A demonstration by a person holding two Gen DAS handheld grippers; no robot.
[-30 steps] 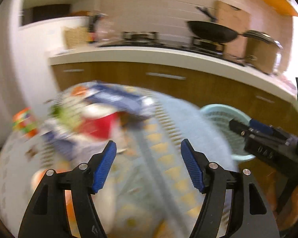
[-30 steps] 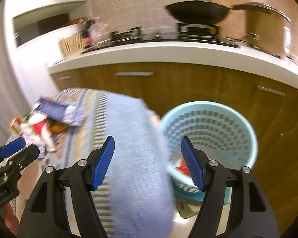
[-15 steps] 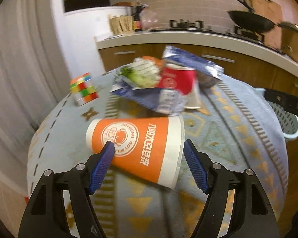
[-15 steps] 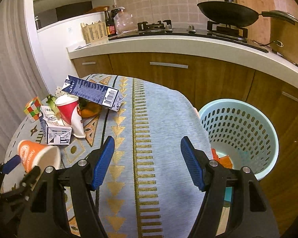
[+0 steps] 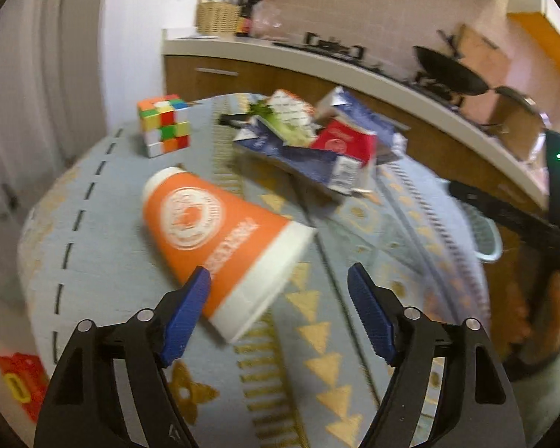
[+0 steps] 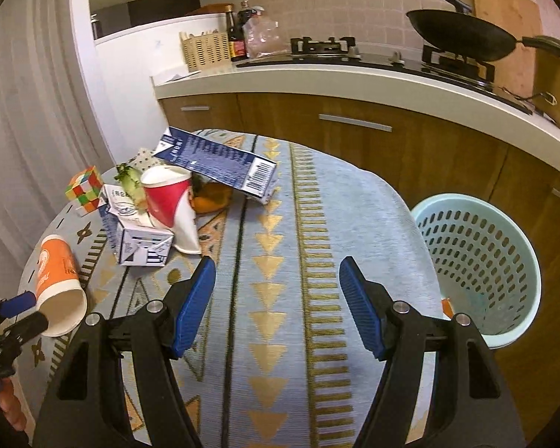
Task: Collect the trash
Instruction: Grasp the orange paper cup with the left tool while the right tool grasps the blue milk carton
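An orange paper cup point(image 5: 212, 224) lies on its side on the round table, its open rim toward my left gripper point(image 5: 278, 283). The jaws are opening; the cup's rim sits between them, and the right pad is clear of it. In the right wrist view the same cup point(image 6: 56, 272) lies at the table's left edge with the left gripper's fingertips point(image 6: 18, 304) at its mouth. My right gripper point(image 6: 276, 280) hovers open over the patterned cloth, nothing between its fingers. A trash pile holds a red cup point(image 6: 168, 194), a blue carton point(image 6: 216, 160) and a small carton point(image 6: 142, 242).
A pale blue perforated basket point(image 6: 466, 201) stands on the floor right of the table, something orange at its bottom. A Rubik's cube point(image 6: 86, 186) sits at the table's far left. A kitchen counter point(image 6: 354, 78) with stove and wok runs behind.
The left gripper swung left across the table and closed in on the orange cup, its jaws spreading a little. The right gripper's view turned from the basket toward the table's middle.
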